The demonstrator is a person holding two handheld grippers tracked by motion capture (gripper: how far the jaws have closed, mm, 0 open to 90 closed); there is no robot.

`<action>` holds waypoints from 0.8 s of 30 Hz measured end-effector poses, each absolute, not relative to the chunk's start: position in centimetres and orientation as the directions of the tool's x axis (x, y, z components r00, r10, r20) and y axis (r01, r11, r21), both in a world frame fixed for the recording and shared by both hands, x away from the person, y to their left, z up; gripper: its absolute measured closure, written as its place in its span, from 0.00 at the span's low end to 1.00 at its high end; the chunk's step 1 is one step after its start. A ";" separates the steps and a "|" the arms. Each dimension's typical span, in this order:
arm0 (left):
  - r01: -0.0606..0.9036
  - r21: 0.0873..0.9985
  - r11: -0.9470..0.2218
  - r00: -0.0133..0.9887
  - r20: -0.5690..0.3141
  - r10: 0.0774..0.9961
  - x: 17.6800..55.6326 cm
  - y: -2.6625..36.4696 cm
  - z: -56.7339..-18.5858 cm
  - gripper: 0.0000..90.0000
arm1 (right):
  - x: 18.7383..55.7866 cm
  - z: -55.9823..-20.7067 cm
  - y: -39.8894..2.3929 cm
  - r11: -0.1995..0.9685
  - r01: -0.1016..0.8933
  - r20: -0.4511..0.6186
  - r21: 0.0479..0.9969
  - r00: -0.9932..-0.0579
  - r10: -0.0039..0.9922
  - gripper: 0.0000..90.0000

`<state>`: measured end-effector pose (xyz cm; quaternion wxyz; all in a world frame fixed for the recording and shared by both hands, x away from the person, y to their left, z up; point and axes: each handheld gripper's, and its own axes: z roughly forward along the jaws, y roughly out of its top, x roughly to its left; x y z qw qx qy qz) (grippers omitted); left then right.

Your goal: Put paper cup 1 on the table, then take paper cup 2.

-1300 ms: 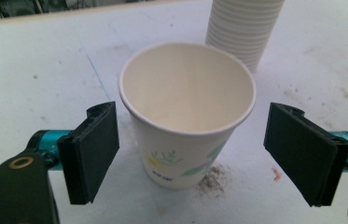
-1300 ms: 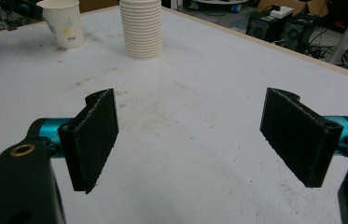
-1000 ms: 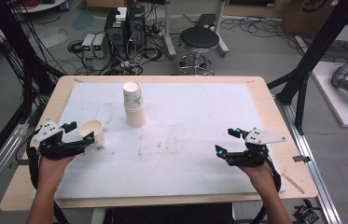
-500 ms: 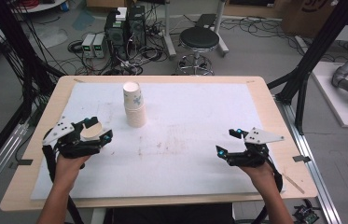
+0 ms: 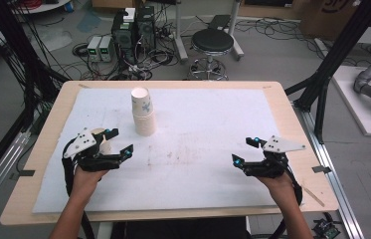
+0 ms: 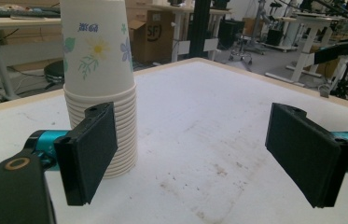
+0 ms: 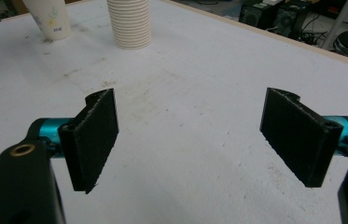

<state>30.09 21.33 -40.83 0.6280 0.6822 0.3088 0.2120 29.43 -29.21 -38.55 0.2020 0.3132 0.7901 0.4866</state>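
left gripper [image 5: 120, 140] stood released near the cup stack [image 5: 144, 112], loose cup [image 5: 104, 142] just behind; advise squaring jaws on the stack's top cup.

A stack of paper cups [image 5: 143, 112] stands upside down on the white mat [image 5: 213, 119], toward the far left of the table. The cups are white with a printed flower pattern; the topmost cup's [image 6: 98, 44] body shows in full, and the ribbed rims of the nested ones [image 6: 106, 140] pile up beneath it. A single paper cup [image 5: 104, 142] of the same kind stands upright near the left edge of the mat, a little nearer the person than the stack and apart from it; the right gripper view shows it [image 7: 46, 17] beside the stack [image 7: 128, 23].
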 end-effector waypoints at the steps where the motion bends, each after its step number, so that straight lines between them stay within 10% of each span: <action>1: 0.156 0.988 -0.019 0.720 -0.100 0.687 30.2 21.3 -40.8 0.19 | 29.4 -38.6 -29.2 0.325 0.304 -0.008 0.896 -0.721 0.693 0.22; 24: 0.154 0.988 -0.005 0.717 -0.108 0.689 30.5 21.1 -41.0 0.19 | 29.4 -38.7 -29.9 0.303 0.308 0.000 0.902 -0.700 0.714 0.22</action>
